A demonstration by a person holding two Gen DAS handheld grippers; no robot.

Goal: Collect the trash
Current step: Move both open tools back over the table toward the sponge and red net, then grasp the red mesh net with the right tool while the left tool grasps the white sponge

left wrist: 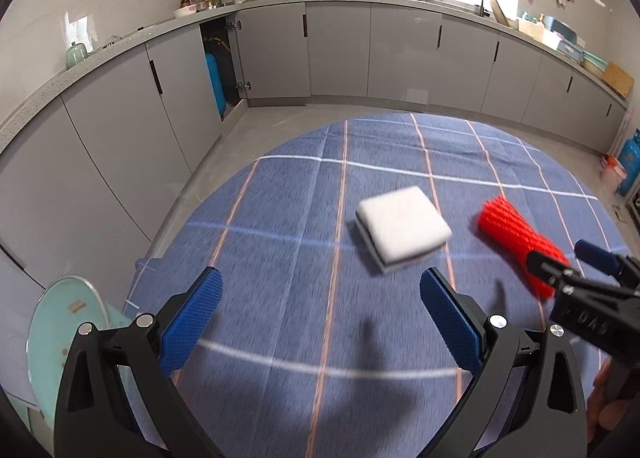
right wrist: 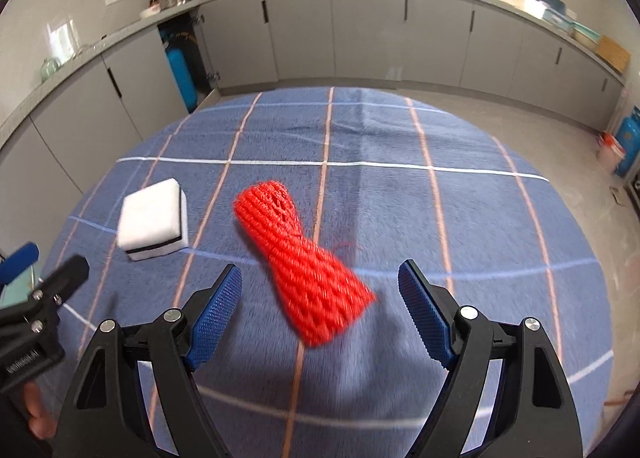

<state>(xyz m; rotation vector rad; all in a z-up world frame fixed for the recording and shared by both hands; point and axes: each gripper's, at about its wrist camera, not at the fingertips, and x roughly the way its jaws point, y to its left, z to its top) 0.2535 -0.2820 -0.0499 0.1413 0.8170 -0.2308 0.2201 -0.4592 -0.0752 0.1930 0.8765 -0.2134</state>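
A white sponge block (left wrist: 402, 228) (right wrist: 154, 214) with a dark middle layer lies on the blue checked tablecloth (left wrist: 304, 242) (right wrist: 380, 194). To its right lies a red foam net sleeve (left wrist: 516, 238) (right wrist: 304, 262). My left gripper (left wrist: 320, 290) hovers open above the cloth, the sponge just ahead and right of its gap. My right gripper (right wrist: 320, 284) is open too, with the near end of the red net between its blue pads (right wrist: 218, 310), not touched. Each gripper shows at the edge of the other's view: the right gripper (left wrist: 576, 258), the left gripper (right wrist: 44, 262).
A pale green round lid or plate (left wrist: 60, 342) sits off the table's left edge. Grey kitchen cabinets (left wrist: 340, 50) run along the back, one door open on a blue cylinder (left wrist: 216, 82). Another blue cylinder (left wrist: 630, 162) stands on the floor at far right.
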